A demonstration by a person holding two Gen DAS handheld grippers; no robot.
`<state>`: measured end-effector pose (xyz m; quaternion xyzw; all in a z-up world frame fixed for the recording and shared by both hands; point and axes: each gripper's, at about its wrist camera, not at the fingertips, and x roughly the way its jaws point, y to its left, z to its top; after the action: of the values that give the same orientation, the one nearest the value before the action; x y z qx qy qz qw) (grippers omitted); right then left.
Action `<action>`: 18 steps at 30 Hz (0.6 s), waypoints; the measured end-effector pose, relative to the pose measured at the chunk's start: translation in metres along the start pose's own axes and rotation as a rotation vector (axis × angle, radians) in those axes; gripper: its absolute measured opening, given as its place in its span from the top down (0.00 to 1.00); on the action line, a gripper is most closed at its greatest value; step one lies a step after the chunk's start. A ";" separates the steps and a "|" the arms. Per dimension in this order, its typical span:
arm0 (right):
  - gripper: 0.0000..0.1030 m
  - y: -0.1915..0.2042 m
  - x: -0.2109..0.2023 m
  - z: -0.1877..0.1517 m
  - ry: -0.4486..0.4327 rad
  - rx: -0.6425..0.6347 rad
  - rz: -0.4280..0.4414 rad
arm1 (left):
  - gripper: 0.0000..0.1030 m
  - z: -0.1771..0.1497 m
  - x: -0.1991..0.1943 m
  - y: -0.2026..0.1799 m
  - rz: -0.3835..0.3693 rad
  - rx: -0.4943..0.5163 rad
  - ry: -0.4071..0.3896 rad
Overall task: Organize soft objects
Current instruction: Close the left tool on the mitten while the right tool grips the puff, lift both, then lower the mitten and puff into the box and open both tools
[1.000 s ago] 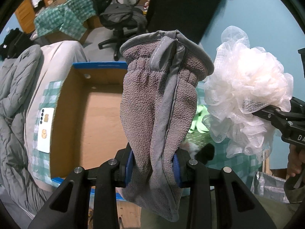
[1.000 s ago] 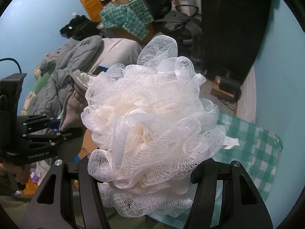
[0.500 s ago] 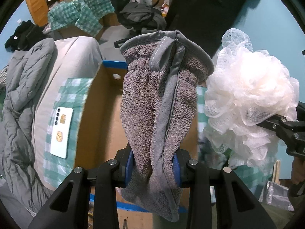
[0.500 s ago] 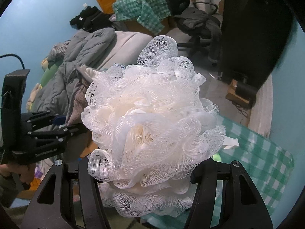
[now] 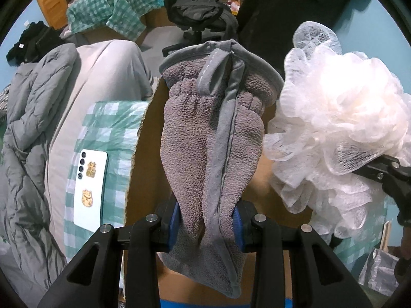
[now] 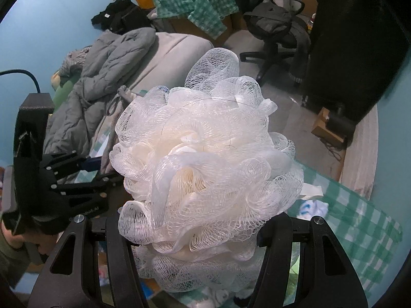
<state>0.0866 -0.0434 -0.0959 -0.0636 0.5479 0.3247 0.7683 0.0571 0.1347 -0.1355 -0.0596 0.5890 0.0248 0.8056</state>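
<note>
My left gripper (image 5: 206,224) is shut on a grey fleece mitt (image 5: 213,133) that stands upright between its blue pads, over the open cardboard box (image 5: 143,169). My right gripper (image 6: 197,233) is shut on a white mesh bath pouf (image 6: 205,164), which fills its view. In the left wrist view the pouf (image 5: 336,125) is just right of the mitt, with a right finger (image 5: 385,172) under it. In the right wrist view the left gripper (image 6: 84,177) is at the left, the mitt mostly hidden behind the pouf.
A white phone (image 5: 90,187) lies on green checked cloth (image 5: 108,133) left of the box. A grey quilt (image 5: 25,133) covers the bed. An office chair (image 6: 277,25) and a dark cabinet (image 6: 354,41) stand behind. Small soft items (image 6: 313,208) lie on checked cloth at right.
Both grippers have moved with their loads; the box and phone have slid right and closer in the left view. The mitt and the pouf stay gripped.
</note>
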 end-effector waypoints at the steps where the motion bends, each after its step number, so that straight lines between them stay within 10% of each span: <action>1: 0.42 0.002 0.006 0.002 0.008 -0.001 -0.001 | 0.66 0.001 0.004 0.003 0.001 -0.001 0.005; 18: 0.39 0.014 0.069 0.020 0.108 0.040 -0.018 | 0.52 0.008 0.040 0.024 0.024 0.004 0.046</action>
<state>0.1077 0.0060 -0.1457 -0.0708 0.5944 0.3027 0.7416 0.0740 0.1585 -0.1729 -0.0515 0.6080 0.0318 0.7916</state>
